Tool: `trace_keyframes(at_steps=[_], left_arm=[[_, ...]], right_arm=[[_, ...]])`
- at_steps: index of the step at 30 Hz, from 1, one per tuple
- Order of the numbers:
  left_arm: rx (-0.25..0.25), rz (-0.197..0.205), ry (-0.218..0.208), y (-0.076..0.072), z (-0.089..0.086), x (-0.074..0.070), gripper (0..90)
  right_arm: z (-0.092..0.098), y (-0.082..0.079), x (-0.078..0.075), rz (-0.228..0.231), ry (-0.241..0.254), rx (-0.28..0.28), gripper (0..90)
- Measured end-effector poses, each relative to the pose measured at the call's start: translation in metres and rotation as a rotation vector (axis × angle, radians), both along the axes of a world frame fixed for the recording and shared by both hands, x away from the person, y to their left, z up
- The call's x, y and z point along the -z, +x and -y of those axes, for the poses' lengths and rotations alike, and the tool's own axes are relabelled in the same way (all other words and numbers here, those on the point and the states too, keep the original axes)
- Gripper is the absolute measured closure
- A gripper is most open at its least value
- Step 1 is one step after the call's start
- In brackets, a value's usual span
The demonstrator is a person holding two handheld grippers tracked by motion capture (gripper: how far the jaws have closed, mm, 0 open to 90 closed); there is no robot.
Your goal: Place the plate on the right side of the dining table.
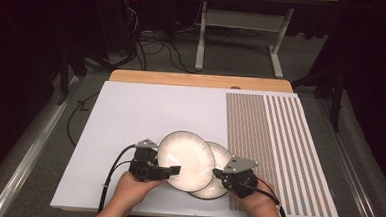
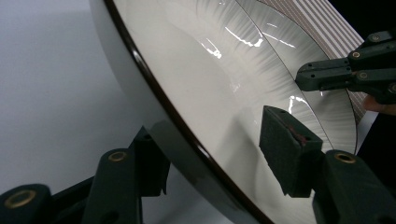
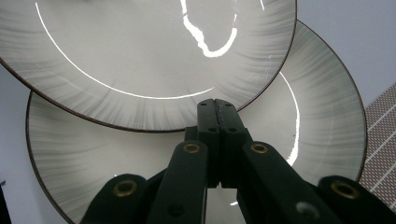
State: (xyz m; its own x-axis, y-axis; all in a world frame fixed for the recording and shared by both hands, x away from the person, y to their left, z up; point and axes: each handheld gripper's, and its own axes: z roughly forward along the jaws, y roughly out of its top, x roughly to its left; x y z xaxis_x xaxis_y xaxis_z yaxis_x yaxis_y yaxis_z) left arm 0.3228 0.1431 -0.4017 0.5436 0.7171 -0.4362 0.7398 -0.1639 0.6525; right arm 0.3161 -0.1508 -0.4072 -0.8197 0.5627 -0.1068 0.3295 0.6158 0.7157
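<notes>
i'm counting two plates near the desk's (image 1: 131,110) front edge. my left tongs (image 1: 174,169) are straddling the upper plate's (image 1: 186,159) rim, not yet pinching. my right tongs (image 1: 218,174) are pressed together over the lower plate (image 1: 222,155).

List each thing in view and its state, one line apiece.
Upper plate: tilted, lapping over the lower plate, rim between the left gripper's jaws.
Lower plate: flat on the table, partly covered.
Left gripper: jaws astride the upper plate's rim, one above, one below; pads not clearly pressing.
Right gripper: shut, empty, tips over the lower plate.
Striped mat: flat at the table's right.
</notes>
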Motion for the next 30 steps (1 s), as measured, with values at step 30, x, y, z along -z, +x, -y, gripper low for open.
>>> trace_keyframes(at_steps=[30], left_arm=[[-0.104,0.058,-0.155,-0.005,-0.012,-0.003,73.4]], right_arm=[[0.013,-0.010,-0.015,0.042,0.042,0.006,90.0]])
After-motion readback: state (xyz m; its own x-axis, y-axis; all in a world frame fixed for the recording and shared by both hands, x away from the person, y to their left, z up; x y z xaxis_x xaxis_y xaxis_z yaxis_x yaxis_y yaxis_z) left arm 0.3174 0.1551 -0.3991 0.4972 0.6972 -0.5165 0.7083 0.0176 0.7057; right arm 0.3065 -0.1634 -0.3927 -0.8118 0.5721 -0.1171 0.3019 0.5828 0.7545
